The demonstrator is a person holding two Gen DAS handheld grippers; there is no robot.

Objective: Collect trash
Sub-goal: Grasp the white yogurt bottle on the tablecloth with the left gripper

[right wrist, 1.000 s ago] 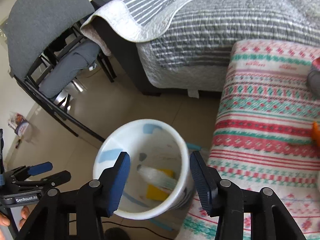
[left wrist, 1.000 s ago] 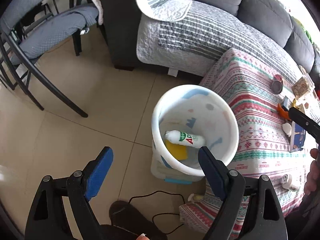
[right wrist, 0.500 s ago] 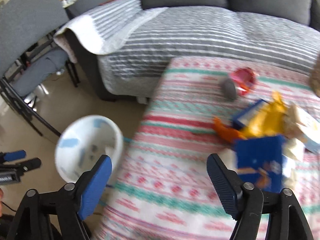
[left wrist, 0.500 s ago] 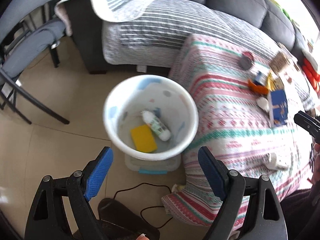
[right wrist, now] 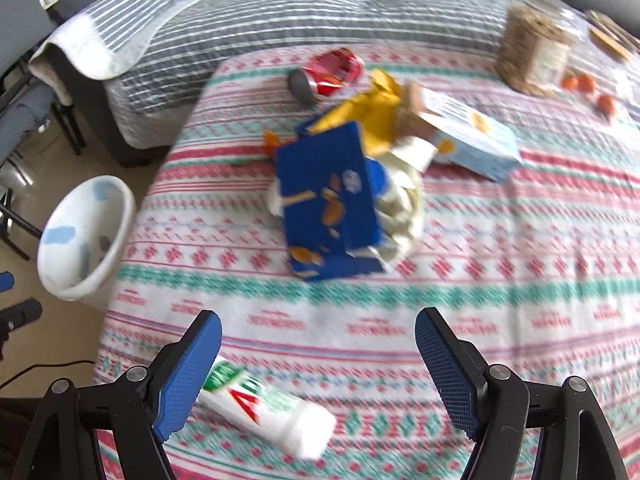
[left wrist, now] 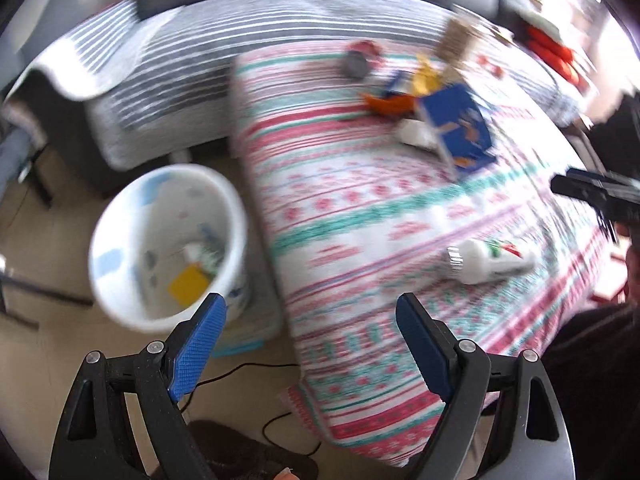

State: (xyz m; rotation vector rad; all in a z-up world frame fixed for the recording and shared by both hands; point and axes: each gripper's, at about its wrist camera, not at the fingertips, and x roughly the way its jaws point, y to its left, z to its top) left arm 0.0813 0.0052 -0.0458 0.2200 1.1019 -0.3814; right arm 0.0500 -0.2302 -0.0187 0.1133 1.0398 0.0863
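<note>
A white trash bin (left wrist: 160, 240) stands on the floor left of the table, with a white bottle and a yellow piece inside; it also shows in the right wrist view (right wrist: 84, 236). My left gripper (left wrist: 312, 344) is open and empty over the table's corner. My right gripper (right wrist: 320, 368) is open and empty above the table, with a white bottle (right wrist: 268, 412) lying just below it, also seen in the left wrist view (left wrist: 488, 260). A blue box (right wrist: 328, 200), yellow wrapper (right wrist: 372, 112), light blue carton (right wrist: 468, 136) and red can (right wrist: 328, 74) lie piled mid-table.
The table wears a red, green and white patterned cloth (right wrist: 520, 280). A sofa with a striped grey blanket (right wrist: 280, 12) stands behind it. A jar (right wrist: 536, 52) and small orange fruits (right wrist: 588, 88) sit at the far right. Chairs stand left; a cable (left wrist: 256, 372) lies on the floor.
Both grippers have swung right from above the bin to over the table. The right gripper has opened wider. The trash pile and a second white bottle have come into view.
</note>
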